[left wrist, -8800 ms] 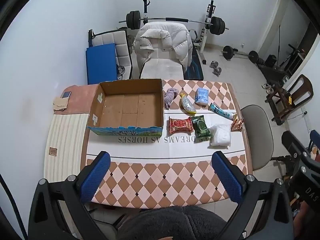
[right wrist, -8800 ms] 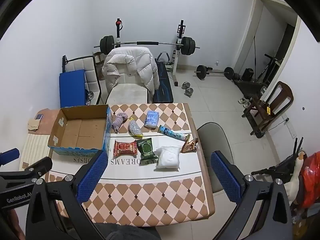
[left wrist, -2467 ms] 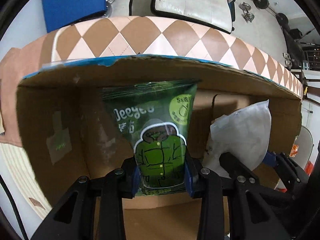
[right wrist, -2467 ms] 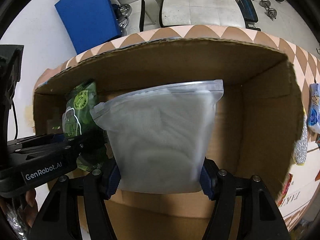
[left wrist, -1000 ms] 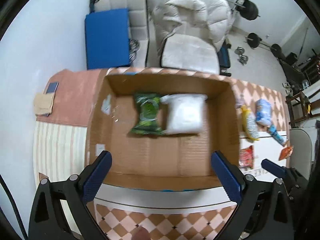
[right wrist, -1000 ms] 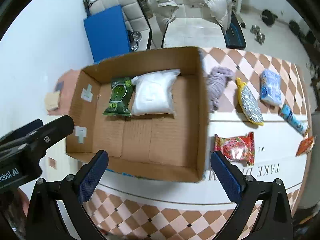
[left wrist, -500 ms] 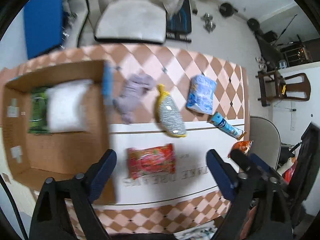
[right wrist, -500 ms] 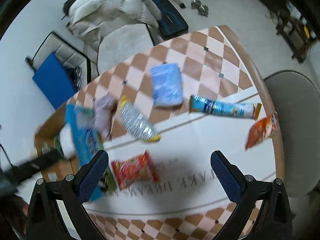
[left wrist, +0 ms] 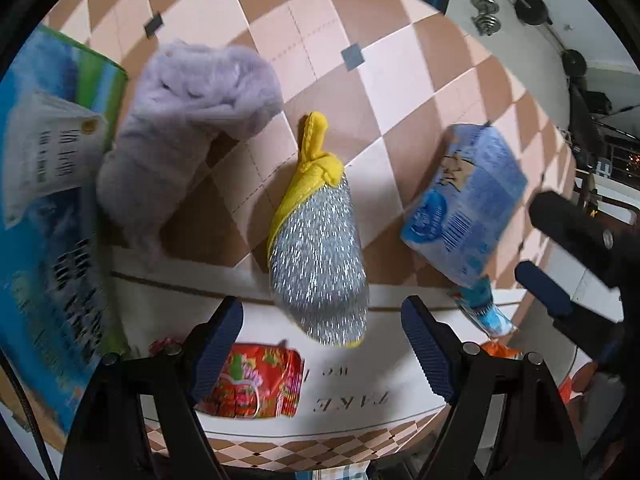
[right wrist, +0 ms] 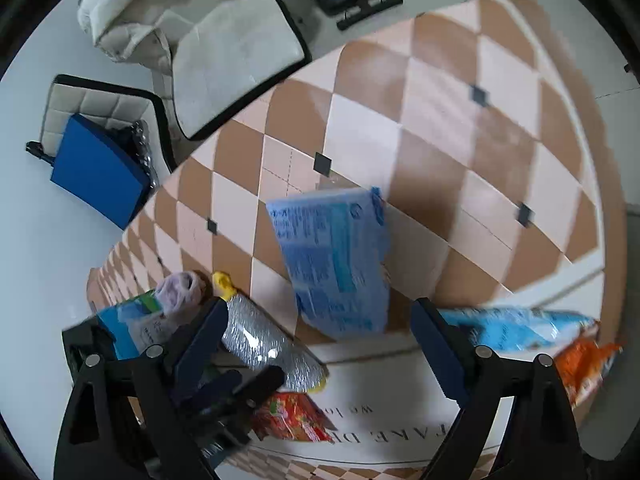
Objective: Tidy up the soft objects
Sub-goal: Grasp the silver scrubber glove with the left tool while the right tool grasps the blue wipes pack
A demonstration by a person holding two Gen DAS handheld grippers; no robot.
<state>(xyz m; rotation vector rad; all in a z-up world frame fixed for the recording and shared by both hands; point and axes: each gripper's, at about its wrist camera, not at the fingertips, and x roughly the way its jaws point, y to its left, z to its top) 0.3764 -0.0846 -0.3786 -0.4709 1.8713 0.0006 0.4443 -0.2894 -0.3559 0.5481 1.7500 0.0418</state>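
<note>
My left gripper (left wrist: pixel 320 344) hangs with its fingers spread wide over the near end of the silver scrubber (left wrist: pixel 318 256), clamped on nothing. The scrubber lies flat on the checked table (left wrist: pixel 400 80), yellow loop pointing away from me. Left of the scrubber sits the lilac cloth (left wrist: pixel 188 120), bunched up and pressed against the box (left wrist: pixel 44 240). Right of the scrubber lies the blue pack (left wrist: pixel 464 208), apart from it. Just on my side of the scrubber is the red packet (left wrist: pixel 256 380), partly under my left finger.

My right gripper (right wrist: pixel 320 344) is also spread wide and empty, straddling the near edge of the blue pack (right wrist: pixel 336 260). Right of that pack lie a blue tube (right wrist: pixel 516 328) and an orange packet (right wrist: pixel 584 364). The scrubber (right wrist: pixel 268 344) and my left gripper (right wrist: pixel 236 390) crowd the pack's left side.
</note>
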